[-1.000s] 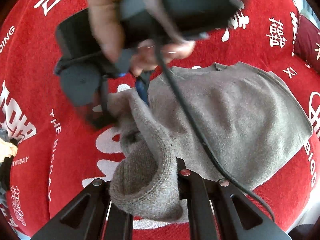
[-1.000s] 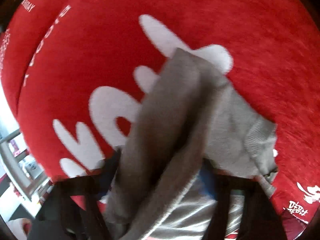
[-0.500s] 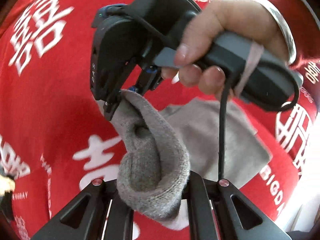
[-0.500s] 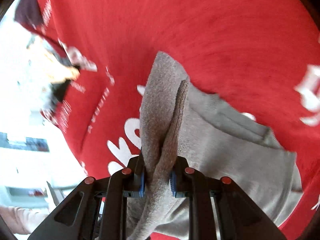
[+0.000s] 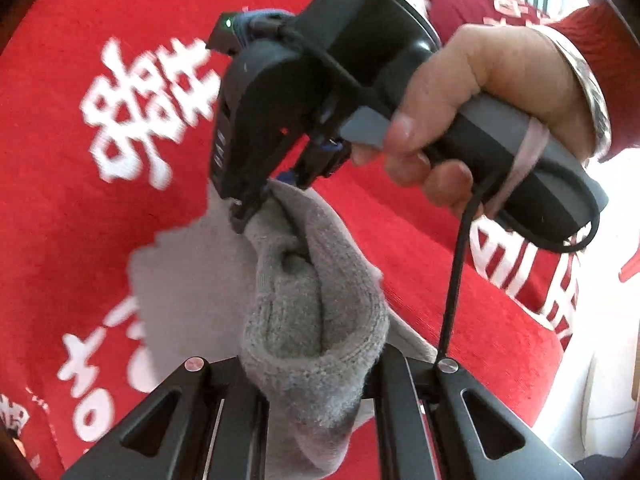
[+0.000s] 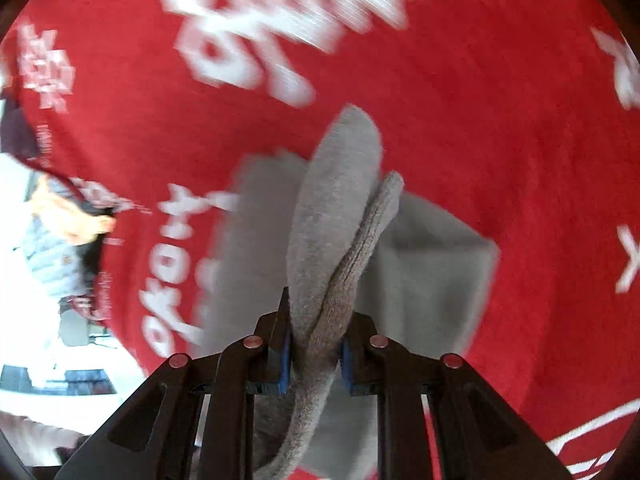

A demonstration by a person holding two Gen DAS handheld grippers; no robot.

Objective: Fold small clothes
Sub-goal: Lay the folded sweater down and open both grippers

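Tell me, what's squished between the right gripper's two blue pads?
A bunched fold of the grey knitted garment, pinched in the right gripper. The right wrist view shows it, above the red blanket.

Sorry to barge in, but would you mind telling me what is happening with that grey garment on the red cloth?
A person is folding a small grey knit garment over a red blanket printed with white lettering. Each hand holds a gripper, and both are clamped on the fabric: the left gripper pinches one bunched part, and the right gripper, held in the person's hand, pinches another. The gripped part is lifted; the rest trails below, blurred.
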